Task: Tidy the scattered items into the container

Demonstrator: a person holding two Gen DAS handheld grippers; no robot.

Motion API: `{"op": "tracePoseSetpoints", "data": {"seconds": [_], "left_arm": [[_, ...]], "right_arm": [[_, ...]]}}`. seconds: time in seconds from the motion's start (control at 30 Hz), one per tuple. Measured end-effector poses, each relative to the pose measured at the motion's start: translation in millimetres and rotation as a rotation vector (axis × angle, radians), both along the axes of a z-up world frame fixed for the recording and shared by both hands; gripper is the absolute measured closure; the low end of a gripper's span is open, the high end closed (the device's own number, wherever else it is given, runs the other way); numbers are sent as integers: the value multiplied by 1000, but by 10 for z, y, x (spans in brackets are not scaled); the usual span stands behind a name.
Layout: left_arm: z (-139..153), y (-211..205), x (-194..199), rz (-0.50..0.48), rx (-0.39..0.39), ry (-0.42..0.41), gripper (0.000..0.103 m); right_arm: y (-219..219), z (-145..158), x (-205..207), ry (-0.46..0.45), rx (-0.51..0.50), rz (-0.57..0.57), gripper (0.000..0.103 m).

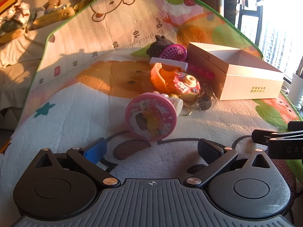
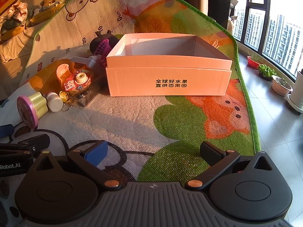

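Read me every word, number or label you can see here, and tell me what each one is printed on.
"全球好水果 直供百果园": front wall of the cardboard box.
"0cm", "10", "20", "30", "40": ruler scale on the play mat; further numbers too blurred to read.
"Robot.AI": left hand-held gripper, seen from the right wrist.
"DAS", cut off at the frame edge: right hand-held gripper.
Red mark on the mat: unreadable.

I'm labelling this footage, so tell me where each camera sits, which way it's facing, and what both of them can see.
Left wrist: on the left gripper, low over the play mat, facing the pink round toy; its open fingers show, the other gripper at right.
Right wrist: on the right gripper, facing the open box; its open fingers show, the other gripper at left.
Shared: box, round toy, toy camera, mat.
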State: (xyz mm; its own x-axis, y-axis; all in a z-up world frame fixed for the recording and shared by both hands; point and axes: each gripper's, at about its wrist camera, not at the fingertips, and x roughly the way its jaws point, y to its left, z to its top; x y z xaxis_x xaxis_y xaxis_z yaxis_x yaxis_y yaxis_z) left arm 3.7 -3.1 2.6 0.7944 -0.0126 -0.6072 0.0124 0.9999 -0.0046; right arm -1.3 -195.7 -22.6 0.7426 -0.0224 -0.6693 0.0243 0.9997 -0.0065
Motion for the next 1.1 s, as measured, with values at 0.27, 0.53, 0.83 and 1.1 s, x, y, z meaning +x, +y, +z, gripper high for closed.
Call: {"op": "tracePoseSetpoints", "data": {"seconds": [0.27, 0.53, 0.83, 1.1], "left_arm": [[40, -19, -88, -32, 1, 53, 0], [66, 15, -129, -70, 5, 70, 0], [60, 67, -136, -131, 1, 88, 0], [68, 98, -176, -155, -24, 57, 0]], "right_arm": [[-14, 15, -174, 19, 11, -2, 0], [-39, 9, -171, 11, 13, 17, 0], [-48, -7, -210, -11, 14, 28, 0], [-56, -18, -232, -29, 18, 31, 0]]}}
